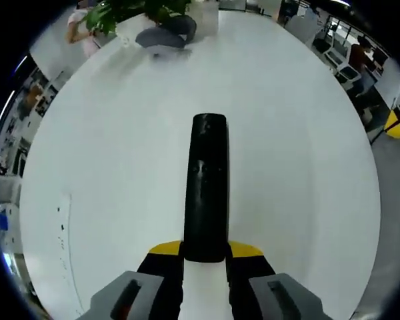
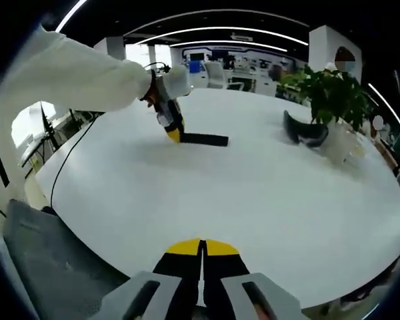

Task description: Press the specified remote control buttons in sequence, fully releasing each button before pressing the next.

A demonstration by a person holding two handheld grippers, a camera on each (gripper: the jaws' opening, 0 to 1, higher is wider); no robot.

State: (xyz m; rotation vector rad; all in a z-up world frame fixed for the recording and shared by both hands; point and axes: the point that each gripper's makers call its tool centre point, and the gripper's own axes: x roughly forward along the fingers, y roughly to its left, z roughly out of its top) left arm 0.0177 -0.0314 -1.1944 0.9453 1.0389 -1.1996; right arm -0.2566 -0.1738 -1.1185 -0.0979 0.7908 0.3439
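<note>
A long black remote control lies above the white table, its near end clamped between the yellow-tipped jaws of my left gripper. From the right gripper view the same remote juts out level over the table, held by the left gripper in a white-sleeved arm. My right gripper hangs near the table's front edge, its jaws pressed together with nothing between them, well apart from the remote.
A potted green plant in a white pot and a dark curved object stand at the table's far side. The dark object sits past the remote's far end. A grey chair stands by the near edge.
</note>
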